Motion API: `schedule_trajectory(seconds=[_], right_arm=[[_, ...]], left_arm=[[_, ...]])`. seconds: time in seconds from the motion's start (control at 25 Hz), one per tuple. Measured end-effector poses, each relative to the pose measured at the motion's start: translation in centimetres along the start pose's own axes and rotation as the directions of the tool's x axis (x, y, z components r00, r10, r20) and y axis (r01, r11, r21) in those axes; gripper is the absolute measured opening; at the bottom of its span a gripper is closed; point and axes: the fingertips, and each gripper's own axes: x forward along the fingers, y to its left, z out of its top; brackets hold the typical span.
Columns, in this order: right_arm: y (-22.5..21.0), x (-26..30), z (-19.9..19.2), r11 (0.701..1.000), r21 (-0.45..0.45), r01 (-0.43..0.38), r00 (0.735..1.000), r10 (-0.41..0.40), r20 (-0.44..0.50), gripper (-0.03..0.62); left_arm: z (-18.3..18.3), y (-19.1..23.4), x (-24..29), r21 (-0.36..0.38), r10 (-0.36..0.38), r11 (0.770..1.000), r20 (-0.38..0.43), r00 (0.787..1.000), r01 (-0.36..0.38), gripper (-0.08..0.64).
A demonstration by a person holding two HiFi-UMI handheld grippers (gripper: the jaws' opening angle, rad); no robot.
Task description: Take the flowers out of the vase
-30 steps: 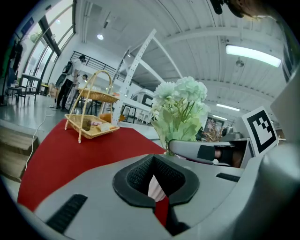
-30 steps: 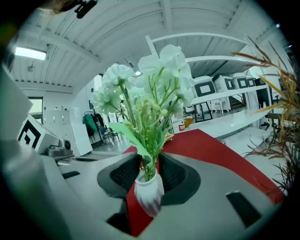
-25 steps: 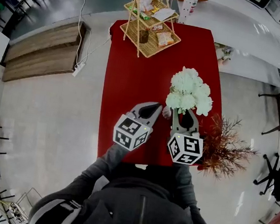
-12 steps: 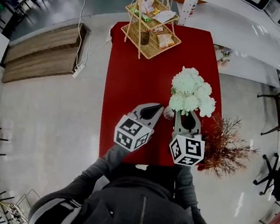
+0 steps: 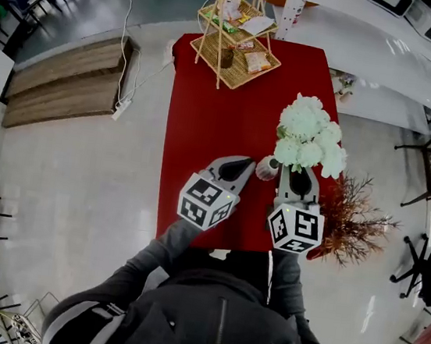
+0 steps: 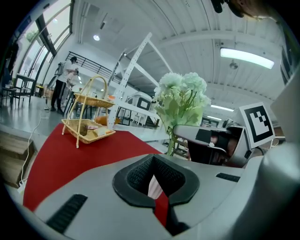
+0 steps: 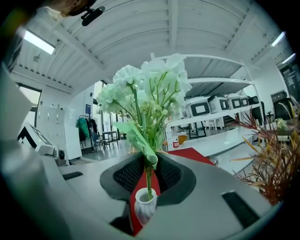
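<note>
A bunch of white flowers (image 5: 308, 136) on green stems rises over the red table (image 5: 214, 120). My right gripper (image 5: 296, 170) is shut on the stems below the blooms, and its jaws have just been closing on them. In the right gripper view the flowers (image 7: 145, 91) stand between the jaws (image 7: 151, 159), and the stem end still dips into the mouth of the small white vase (image 7: 145, 206). The vase (image 5: 267, 167) stands between both grippers. My left gripper (image 5: 246, 163) is shut, its tip beside the vase; I cannot tell if it touches. The left gripper view shows the flowers (image 6: 182, 96).
A two-tier wicker basket (image 5: 231, 39) with snacks stands at the table's far end. Dried red-brown branches (image 5: 351, 220) stick out past the table's right edge, close to my right gripper. White benches lie beyond on the right, and a person (image 6: 63, 82) stands far off.
My right gripper and the flowers have shifted right and risen, so the blooms stand clear of the vase, which now shows. The left gripper has stayed put.
</note>
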Motion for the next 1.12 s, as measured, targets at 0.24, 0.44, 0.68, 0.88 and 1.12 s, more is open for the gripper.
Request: schedule_trajectory(seconds=[0.24, 0.44, 0.68, 0.88, 1.12], right_arm=[[0.5, -0.6, 1.9, 1.000, -0.001, 0.014, 0.998, -0.014, 0.055, 0.072], [0.8, -1.3, 3.3, 1.000, -0.006, 0.020, 0.995, -0.019, 0.101, 0.072], [1.6, -2.5, 5.9, 1.000, -0.017, 0.022, 0.984, -0.018, 0.176, 0.072], [2.6, -3.7, 7.8, 0.999, -0.031, 0.026, 0.973, -0.018, 0.229, 0.072], [4.2, -5.3, 8.3, 0.999, -0.042, 0.033, 0.970, -0.022, 0.244, 0.072]], left_arm=[[0.4, -0.4, -0.9, 0.005, -0.011, 1.000, 0.006, 1.000, 0.011, 0.009], [0.5, -0.6, -1.5, 0.011, -0.020, 1.000, 0.013, 1.000, 0.019, 0.009], [0.9, -1.2, -2.2, 0.020, -0.035, 0.999, 0.023, 0.999, 0.034, 0.009], [1.1, -1.5, -3.0, 0.029, -0.050, 0.998, 0.031, 0.998, 0.050, 0.009], [1.1, -1.8, -3.7, 0.042, -0.079, 0.996, 0.029, 0.997, 0.077, 0.009]])
